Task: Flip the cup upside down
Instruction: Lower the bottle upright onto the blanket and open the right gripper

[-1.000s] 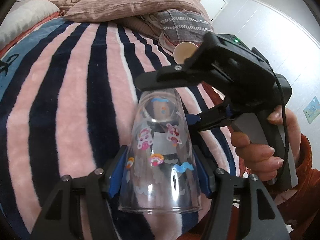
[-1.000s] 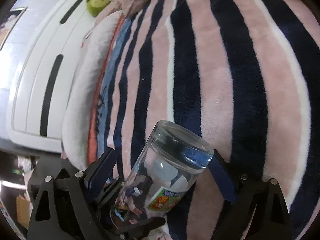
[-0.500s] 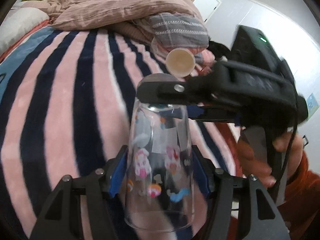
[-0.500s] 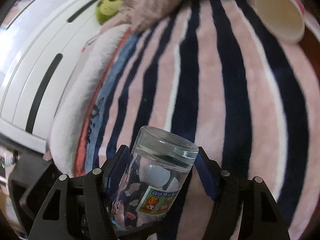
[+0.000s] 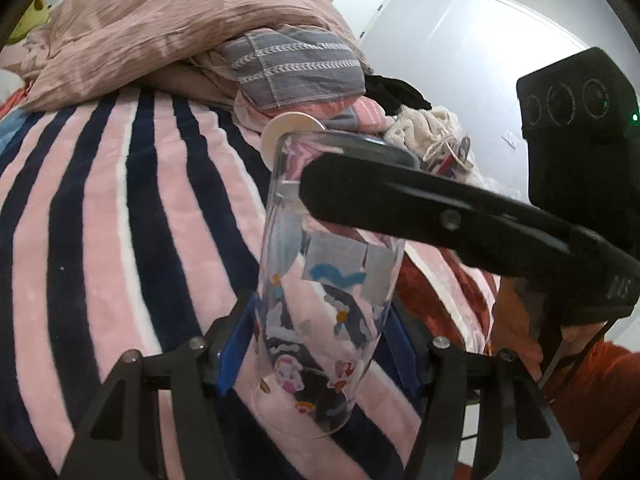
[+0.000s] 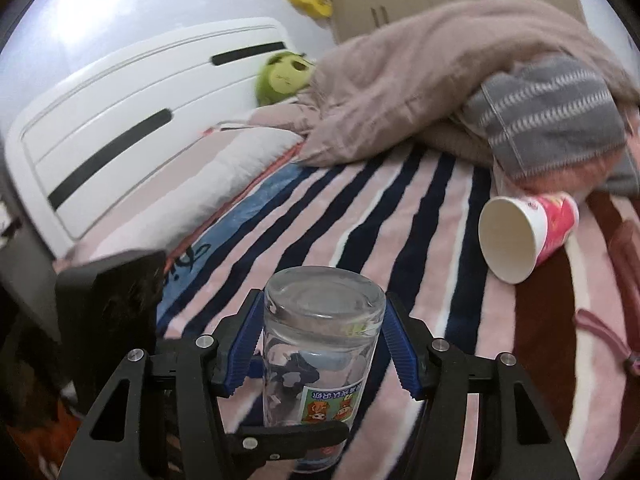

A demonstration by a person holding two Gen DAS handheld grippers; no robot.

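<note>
A clear glass cup with cartoon stickers [image 5: 324,304] is held over the striped blanket by both grippers. My left gripper [image 5: 320,344] is shut on its wider rim end. My right gripper [image 6: 322,344] is shut on its thick base end [image 6: 324,300], which points up and away in the right wrist view. In the left wrist view a right finger [image 5: 400,200] crosses the cup's far end. In the right wrist view a left finger [image 6: 288,440] shows at the cup's lower end.
The pink, white and navy striped blanket [image 5: 100,220] covers the bed. A paper cup [image 6: 524,236] lies on its side at the right. A heap of bedding and a grey pillow [image 6: 540,128] lies behind. A white headboard [image 6: 132,128] stands at the left.
The cup has turned with both grippers: its base end has swung upward and both cameras now look more level across the bed. The paper cup has come into the right wrist view.
</note>
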